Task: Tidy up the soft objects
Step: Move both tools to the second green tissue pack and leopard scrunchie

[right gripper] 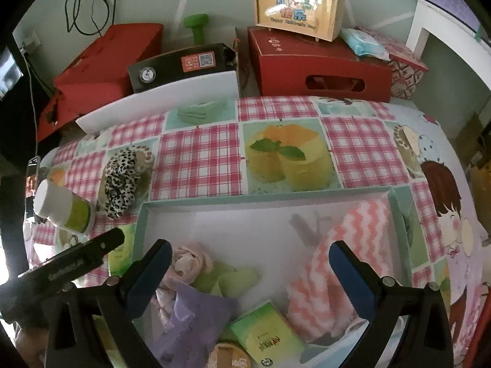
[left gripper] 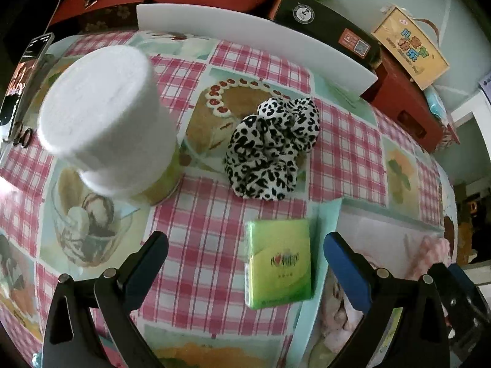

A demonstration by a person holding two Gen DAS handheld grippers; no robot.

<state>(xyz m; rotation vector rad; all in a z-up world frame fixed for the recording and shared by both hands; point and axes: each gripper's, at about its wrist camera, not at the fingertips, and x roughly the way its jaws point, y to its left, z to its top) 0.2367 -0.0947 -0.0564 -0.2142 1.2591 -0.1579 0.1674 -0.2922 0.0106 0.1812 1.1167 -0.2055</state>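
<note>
The counter (right gripper: 199,156) wears a pink-checked cloth printed with cakes and desserts. Along its far edge stand red boxes, a black box (right gripper: 181,67) with an orange label and a QR code, and a wooden case (right gripper: 299,9) with a handle, whose large coloured characters are too blurred to read; the small line beneath seems to say "Happy Children's Day".

Near the counter's near edge lies a shallow pale-green tray (right gripper: 144,224). In it sit a pink-and-white zigzag cloth (right gripper: 346,245), a purple cloth (right gripper: 196,316), a crumpled pinkish cloth (right gripper: 187,260), a light-green cloth (right gripper: 233,276) and a green tissue pack (right gripper: 267,334) with red lettering I cannot make out.

Towards the counter's left edge a white-capped green cylinder (left gripper: 110,119) stands on the cloth, and beside it, apart from it, rests a black-and-white leopard-print scrunchie (left gripper: 273,147). A second green tissue pack (left gripper: 279,263) lies just outside the tray's left wall, its logo unreadable.

The left gripper (left gripper: 245,257) hovers over that outer pack, fingers (left gripper: 346,273) spread wide, the pack between them but untouched. The right gripper (right gripper: 250,266) hangs over the tray, fingers wide and empty.
</note>
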